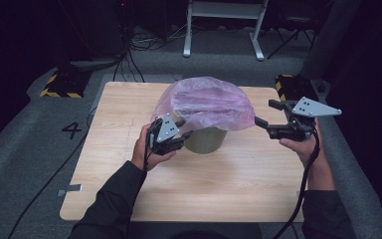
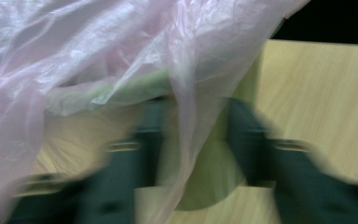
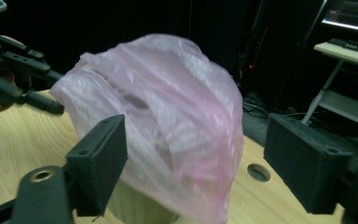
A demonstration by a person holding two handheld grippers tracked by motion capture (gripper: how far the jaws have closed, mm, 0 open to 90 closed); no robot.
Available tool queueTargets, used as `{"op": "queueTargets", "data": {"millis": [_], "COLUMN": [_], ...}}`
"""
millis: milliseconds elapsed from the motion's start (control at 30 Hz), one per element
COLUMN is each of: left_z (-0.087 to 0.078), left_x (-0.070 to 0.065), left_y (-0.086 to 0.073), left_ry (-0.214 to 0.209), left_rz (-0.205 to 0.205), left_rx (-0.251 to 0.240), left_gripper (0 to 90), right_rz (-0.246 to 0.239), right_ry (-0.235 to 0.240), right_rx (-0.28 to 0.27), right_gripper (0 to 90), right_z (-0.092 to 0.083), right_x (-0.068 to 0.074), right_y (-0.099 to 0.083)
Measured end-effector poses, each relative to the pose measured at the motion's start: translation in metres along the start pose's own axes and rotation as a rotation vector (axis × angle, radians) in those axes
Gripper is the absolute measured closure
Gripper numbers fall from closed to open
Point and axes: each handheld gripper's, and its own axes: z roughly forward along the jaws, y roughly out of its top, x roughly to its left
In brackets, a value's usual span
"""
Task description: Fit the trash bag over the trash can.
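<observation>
Pink plastic bag draping over a green cylindrical bin at tabletop centre

The thin pink plastic bag (image 1: 205, 102) is ballooning over the pale green cylindrical bin (image 1: 206, 140); left tongs (image 1: 182, 133) at nine o'clock are straddling its hem unclamped, right tongs (image 1: 264, 113) at three o'clock are gaping, bare wooden tabletop (image 1: 238, 184) lying towards six.

left hand-held gripper (image 1: 183, 130): jaws apart, blurred, perhaps gripping | right hand-held gripper (image 1: 265, 113): jaws wide

Thin glossy pink plastic bag (image 1: 204, 102), matt green bin (image 1: 206, 139), pale wood table (image 1: 243, 174)

Bag (image 1: 206, 102) draped over bin (image 1: 206, 139) mid-table (image 1: 238, 184); left tool (image 1: 185, 128) against bag's left edge, right tool (image 1: 262, 113) just right.
</observation>
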Motion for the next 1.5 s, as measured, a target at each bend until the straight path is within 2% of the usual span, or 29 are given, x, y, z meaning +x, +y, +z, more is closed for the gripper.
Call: {"op": "queueTargets", "data": {"millis": [67,100,133,200,267,333,367,433,467,567,633,733,800,967,1067,1100,1200,1267,1333,1400,1467,1500], "left_z": [0.001,0.001,-0.001,-0.004,-0.005,-0.003,-0.001,0.003,0.004,0.008,0.01,0.011,0.011,0.003,0.001,0.001,0.002,0.001,0.002,0.0,-0.005,-0.007], "left_x": [-0.002,-0.001,-0.001,0.001,0.002,0.002,0.003,0.005,0.006,0.006,0.008,0.008,0.007,0.008,0.01,0.01,0.009,0.008,0.007,0.005,0.003,0.002], "left_y": [0.001,0.0,0.0,-0.001,-0.002,-0.003,-0.003,-0.005,-0.006,-0.007,-0.009,-0.012,-0.015,-0.025,-0.031,-0.033,-0.038,-0.041,-0.044,-0.046,-0.046,-0.045], "left_ry": [0.019,0.021,0.027,0.015,0.035,0.065,0.082,0.068,0.075,0.089,0.055,0.021,0.018,0.0,-0.014,-0.015,-0.028,-0.039,-0.057,-0.049,-0.074,-0.072], "left_rz": [-0.031,-0.039,-0.052,-0.08,-0.075,-0.06,-0.053,-0.046,-0.041,-0.011,0.001,0.028,0.052,0.095,0.105,0.11,0.135,0.143,0.155,0.157,0.158,0.136], "left_rx": [-0.009,-0.014,-0.024,-0.044,-0.037,-0.007,0.007,0.018,0.021,0.017,0.022,0.045,0.065,0.105,0.133,0.144,0.174,0.189,0.198,0.194,0.165,0.152], "left_gripper": [29.4,26.5,25.1,24.3,25.7,37.5,41.6,57.6,66.6,87.4,90.0,90.0,90.0,90.0,90.0,90.0,90.0,90.0,90.0,90.0,88.8,72.7], "right_rz": [-0.021,-0.026,-0.035,-0.052,-0.079,-0.107,-0.116,-0.13,-0.136,-0.163,-0.176,-0.131,-0.107,0.002,0.053,0.075,0.083,0.095,0.131,0.15,0.144,0.146], "right_ry": [0.017,0.029,0.033,0.05,0.065,0.083,0.087,0.102,0.104,0.079,0.058,0.015,-0.045,-0.152,-0.208,-0.21,-0.238,-0.243,-0.233,-0.222,-0.218,-0.215], "right_rx": [0.02,0.036,0.058,0.094,0.131,0.171,0.189,0.22,0.227,0.257,0.264,0.249,0.247,0.243,0.282,0.291,0.319,0.336,0.333,0.328,0.335,0.329], "right_gripper": [25.9,26.9,26.9,29.2,31.9,41.2,43.1,53.7,59.9,77.8,86.0,89.2,90.0,90.0,90.0,90.0,90.0,90.0,90.0,90.0,90.0,90.0], "right_z": [0.01,0.017,0.025,0.04,0.055,0.069,0.075,0.085,0.088,0.098,0.103,0.108,0.111,0.124,0.135,0.139,0.15,0.157,0.164,0.166,0.168,0.168], "right_x": [0.001,0.001,0.001,0.002,0.005,0.008,0.009,0.01,0.01,0.011,0.01,0.002,-0.008,-0.041,-0.057,-0.061,-0.069,-0.073,-0.076,-0.077,-0.076,-0.075], "right_y": [0.011,0.015,0.019,0.024,0.028,0.032,0.033,0.035,0.035,0.037,0.039,0.043,0.045,0.04,0.031,0.027,0.018,0.011,0.005,0.001,0.0,-0.001]}}
